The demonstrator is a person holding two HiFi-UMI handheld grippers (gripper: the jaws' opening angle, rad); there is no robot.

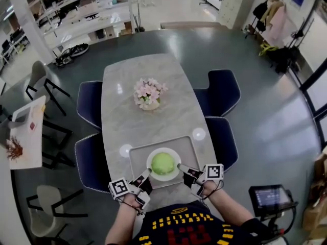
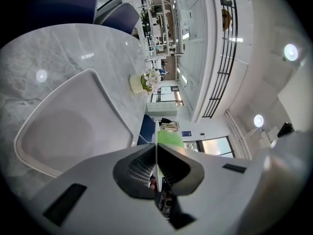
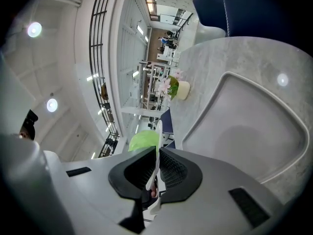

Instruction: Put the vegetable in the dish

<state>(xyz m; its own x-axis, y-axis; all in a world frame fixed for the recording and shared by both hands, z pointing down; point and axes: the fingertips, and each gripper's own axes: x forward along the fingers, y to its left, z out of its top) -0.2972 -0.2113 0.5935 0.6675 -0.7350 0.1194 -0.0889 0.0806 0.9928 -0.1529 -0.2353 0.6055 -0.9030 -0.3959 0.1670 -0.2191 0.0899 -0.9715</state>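
Round green vegetable [image 1: 163,163] on a white dish [image 1: 164,178], gripped on both sides
The left tongs [image 1: 148,172] and right tongs [image 1: 180,166] each clamp its rim, over the grey tray [image 1: 137,154].

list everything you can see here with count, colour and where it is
table: 1, grey-white marble, centre of the head view
chairs: 4, dark blue, two along each long side of the table
flower pot: 1, pale pot with pink flowers, middle of the table
tray: 1, grey, near end of the table
dish: 1, white, over the tray, gripped at two opposite rims
vegetable: 1, light green, round, in the dish
side table: 1, white, far left
screen: 1, dark, lower right
left gripper: 1, white with black pads, shut on the dish's left rim
right gripper: 1, white with black pads, shut on the dish's right rim
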